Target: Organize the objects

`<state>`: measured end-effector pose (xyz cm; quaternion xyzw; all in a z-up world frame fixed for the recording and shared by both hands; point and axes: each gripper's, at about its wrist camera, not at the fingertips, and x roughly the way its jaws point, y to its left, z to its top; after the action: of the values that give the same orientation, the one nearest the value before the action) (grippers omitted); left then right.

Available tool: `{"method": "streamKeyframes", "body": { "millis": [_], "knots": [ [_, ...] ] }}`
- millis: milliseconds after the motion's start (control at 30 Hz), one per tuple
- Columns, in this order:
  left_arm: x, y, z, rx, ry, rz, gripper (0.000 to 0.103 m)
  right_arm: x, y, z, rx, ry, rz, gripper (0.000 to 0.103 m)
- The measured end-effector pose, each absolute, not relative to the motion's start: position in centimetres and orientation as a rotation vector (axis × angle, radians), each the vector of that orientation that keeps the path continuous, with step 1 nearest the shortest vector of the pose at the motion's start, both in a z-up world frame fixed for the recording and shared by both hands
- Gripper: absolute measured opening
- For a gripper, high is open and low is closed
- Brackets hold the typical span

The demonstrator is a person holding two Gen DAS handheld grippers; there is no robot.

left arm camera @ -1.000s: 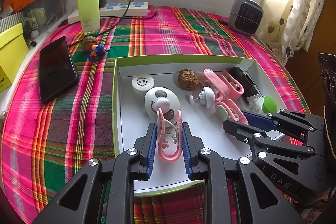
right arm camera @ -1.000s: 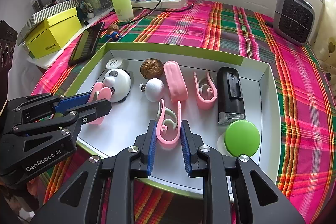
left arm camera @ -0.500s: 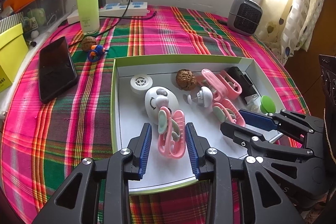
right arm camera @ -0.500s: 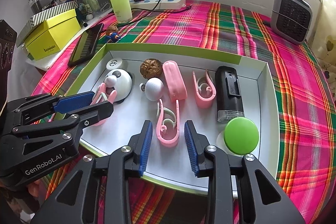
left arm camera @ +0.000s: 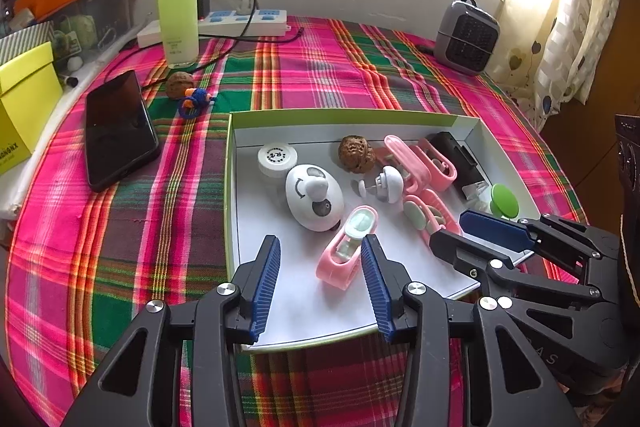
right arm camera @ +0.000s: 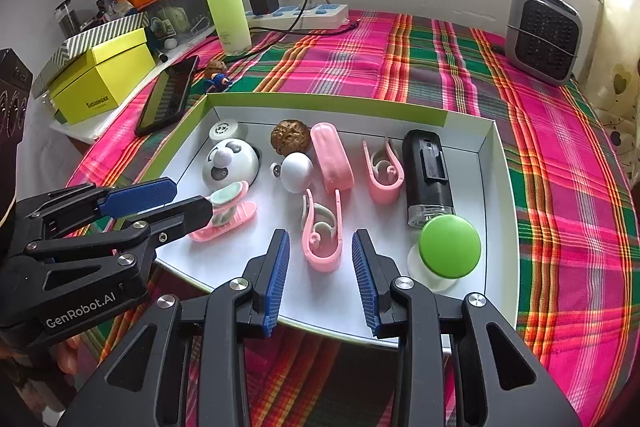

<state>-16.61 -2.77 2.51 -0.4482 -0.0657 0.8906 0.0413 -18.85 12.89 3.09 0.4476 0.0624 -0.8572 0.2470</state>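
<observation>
- The left tongs stand spread, their jaws having just been opening; a pink clip lies on its side between the blue pads, and neither pad presses it. It looks set down and let go.
- The right tongs are spread too, having just been opening. A second pink clip lies flat between them, its mouth toward the far wall of the tray, clear of both pads.
- Both clips rest on the white floor of the tray near its front edge, the first toward the front left corner and the second about midway along. My reading is that each hand has delivered its piece and that backing off comes next.
- Farther in, a row runs along the back wall: a small round white tin in the back left corner, a panda-faced dome, a walnut, a white knob, a pink case, a third clip and a black device. A green-capped piece sits by the right wall.
- The like items lie side by side, which suits sorting by kind.
- Outside the tray, on the plaid-covered bench, a phone, another walnut and a small blue toy lie off its back left corner; they may be still to be gathered.
</observation>
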Motion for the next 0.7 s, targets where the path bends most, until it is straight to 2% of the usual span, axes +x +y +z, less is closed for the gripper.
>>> {"method": "streamKeyframes", "body": {
  "millis": [700],
  "knots": [
    [-12.0,-2.4,3.9,-1.282,-0.180,2.791,0.041,-14.5,14.0,4.9,1.108,0.140,-2.405,0.034]
  ]
}}
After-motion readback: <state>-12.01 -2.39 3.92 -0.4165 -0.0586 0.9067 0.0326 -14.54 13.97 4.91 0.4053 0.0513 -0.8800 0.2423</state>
